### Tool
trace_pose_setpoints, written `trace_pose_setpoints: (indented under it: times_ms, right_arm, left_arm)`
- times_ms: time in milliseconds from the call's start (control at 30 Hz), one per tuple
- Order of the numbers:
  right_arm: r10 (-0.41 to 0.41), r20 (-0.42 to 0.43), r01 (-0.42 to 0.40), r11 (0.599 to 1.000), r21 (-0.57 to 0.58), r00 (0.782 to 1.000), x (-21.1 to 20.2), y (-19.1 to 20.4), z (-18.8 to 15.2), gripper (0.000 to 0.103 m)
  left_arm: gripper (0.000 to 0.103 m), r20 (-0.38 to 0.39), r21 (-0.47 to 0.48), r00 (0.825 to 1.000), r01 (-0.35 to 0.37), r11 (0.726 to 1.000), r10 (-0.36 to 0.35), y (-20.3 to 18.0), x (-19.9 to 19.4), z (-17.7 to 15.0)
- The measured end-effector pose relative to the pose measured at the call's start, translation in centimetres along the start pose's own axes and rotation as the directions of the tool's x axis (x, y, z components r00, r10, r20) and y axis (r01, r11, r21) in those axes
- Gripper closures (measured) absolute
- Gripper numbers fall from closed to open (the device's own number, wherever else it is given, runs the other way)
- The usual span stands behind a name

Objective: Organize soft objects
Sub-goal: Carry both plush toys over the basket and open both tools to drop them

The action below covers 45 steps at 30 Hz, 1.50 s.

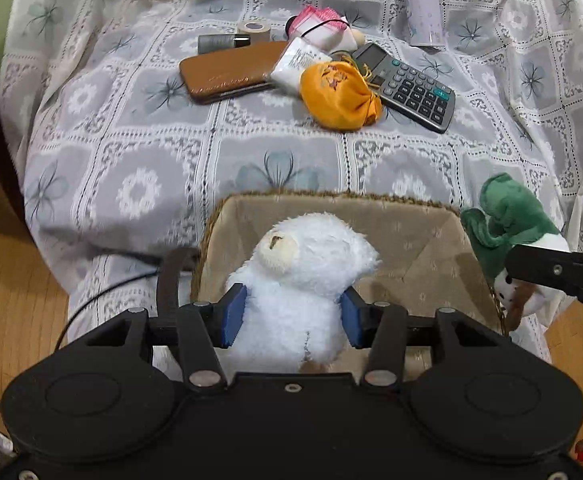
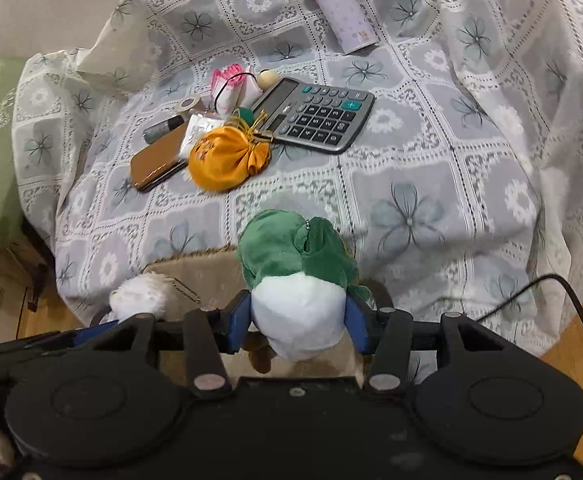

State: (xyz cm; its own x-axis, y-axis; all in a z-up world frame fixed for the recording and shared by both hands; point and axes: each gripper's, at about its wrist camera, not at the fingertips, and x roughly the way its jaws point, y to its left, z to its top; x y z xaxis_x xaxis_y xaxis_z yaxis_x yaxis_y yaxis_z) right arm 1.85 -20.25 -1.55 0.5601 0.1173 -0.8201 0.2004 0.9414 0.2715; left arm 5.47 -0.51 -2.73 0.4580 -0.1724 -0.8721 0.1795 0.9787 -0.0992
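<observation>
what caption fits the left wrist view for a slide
Left tongs clamp a white plush bear above a lined basket.

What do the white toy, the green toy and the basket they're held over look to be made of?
White toy: fluffy long-pile plush, shaggy fibres showing. Green toy: short, velvety plush with a smooth white belly. Basket: apparently woven straw or similar at the braided rim, lined with beige patterned cloth.

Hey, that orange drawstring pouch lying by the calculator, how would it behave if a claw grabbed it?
The orange pouch looks soft and creased, so it would probably squash and sag rather than hold shape. Its cinched, gathered neck suggests loose contents that may shift. Being lumpy, it seems unlikely to roll off the tablecloth.
</observation>
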Motion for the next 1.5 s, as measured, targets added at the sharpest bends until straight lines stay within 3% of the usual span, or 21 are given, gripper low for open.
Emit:
trace_pose_setpoints:
  times_ms: [467,600,867,1500]
  right_arm:
    - [0.015,0.046,-0.015,1.0,0.012,0.999,-3.2,0.2,-3.8,0.054]
    - [0.016,0.034,-0.016,1.0,0.006,0.999,-3.1,0.4,-3.9,0.054]
    - [0.014,0.02,-0.014,1.0,-0.018,1.0,-3.0,0.8,-4.5,0.054]
    - [0.005,0.011,-0.005,0.999,-0.037,1.0,-2.9,0.6,-4.6,0.05]
  left_arm:
    - [0.054,0.041,-0.037,0.999,-0.021,0.999,0.023,-0.3,-1.6,-3.1]
    - [0.053,0.032,-0.043,0.999,-0.034,0.998,0.036,-0.3,-1.2,-3.3]
    - [0.039,0.027,-0.052,0.998,-0.061,0.997,0.062,0.0,-1.3,-4.1]
    - [0.038,0.035,-0.056,0.996,-0.079,0.995,0.081,0.1,-1.6,-4.5]
